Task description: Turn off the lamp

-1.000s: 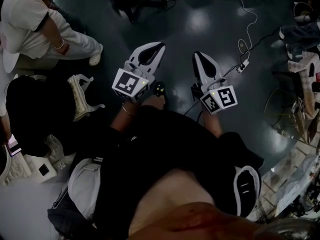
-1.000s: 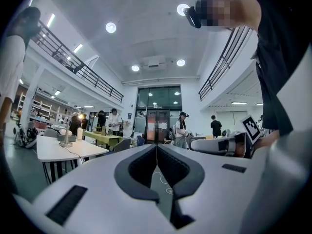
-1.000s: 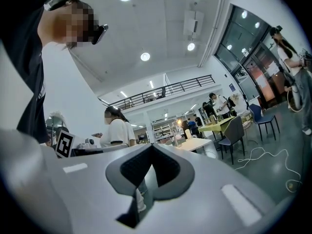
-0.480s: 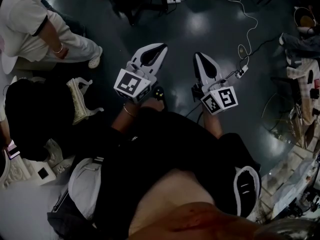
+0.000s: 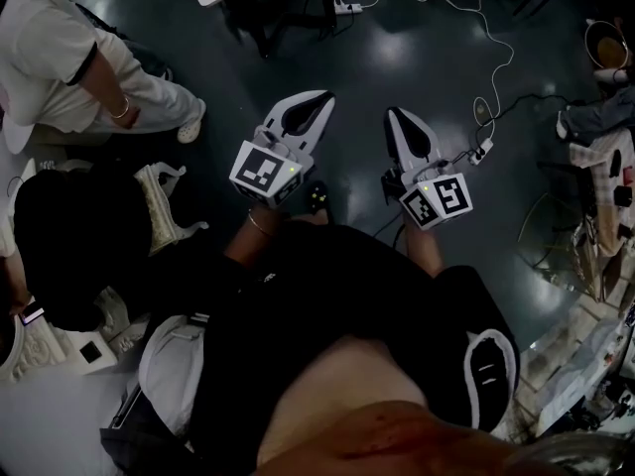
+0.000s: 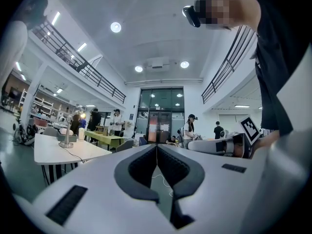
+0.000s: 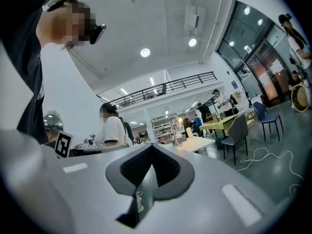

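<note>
- Fingers (image 6: 139, 167) of the left gripper (image 6: 157, 146) sit pressed together, empty; right gripper (image 7: 151, 145) likewise.
- Approach step: what looks like the lamp (image 6: 66, 139) stands on a white table (image 6: 48, 149), well ahead-left of the fingers.
- Next: close in, find its switch.

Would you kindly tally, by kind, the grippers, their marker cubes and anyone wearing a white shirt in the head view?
White two-jaw grippers, both shut: 2
Black-and-white square-marker cubes: 2
Person in a white short-sleeved shirt: 1
Total: 5
</note>
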Demonstrator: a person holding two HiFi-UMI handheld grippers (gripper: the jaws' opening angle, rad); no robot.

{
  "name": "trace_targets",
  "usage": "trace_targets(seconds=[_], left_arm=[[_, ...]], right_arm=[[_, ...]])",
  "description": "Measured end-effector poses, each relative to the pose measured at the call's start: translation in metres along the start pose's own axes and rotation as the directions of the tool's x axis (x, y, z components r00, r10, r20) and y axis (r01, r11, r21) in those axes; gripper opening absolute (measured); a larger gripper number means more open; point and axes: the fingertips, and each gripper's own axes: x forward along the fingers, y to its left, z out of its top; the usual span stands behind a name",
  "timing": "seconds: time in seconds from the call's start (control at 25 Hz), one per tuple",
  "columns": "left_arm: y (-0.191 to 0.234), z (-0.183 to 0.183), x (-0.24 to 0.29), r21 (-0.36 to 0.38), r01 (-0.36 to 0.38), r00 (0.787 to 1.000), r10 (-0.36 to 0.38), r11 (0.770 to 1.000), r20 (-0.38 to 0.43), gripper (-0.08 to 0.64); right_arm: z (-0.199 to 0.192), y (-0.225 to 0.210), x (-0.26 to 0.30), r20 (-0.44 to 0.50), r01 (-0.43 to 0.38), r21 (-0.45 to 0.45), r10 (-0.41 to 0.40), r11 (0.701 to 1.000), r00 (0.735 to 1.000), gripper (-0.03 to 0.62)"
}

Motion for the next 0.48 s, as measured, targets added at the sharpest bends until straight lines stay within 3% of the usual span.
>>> trace_targets(seconds=[0.36,0.48], left_arm=[[0.038,0.006,0.012,-0.009,-0.017,1.0,0.017,1.0,0.021,0.008],[0.053,0.01,0.015,-0.042,-0.043,0.999,0.044,0.998,0.021,0.008]], right_arm=[[0.005,-0.009,0.034,-0.007,0.008,-0.019,-0.008,1.0,1.0,0.0],[0.005,-0.008,0.046,-0.017,0.007,-0.029,-0.007,1.0,1.0,0.0]])
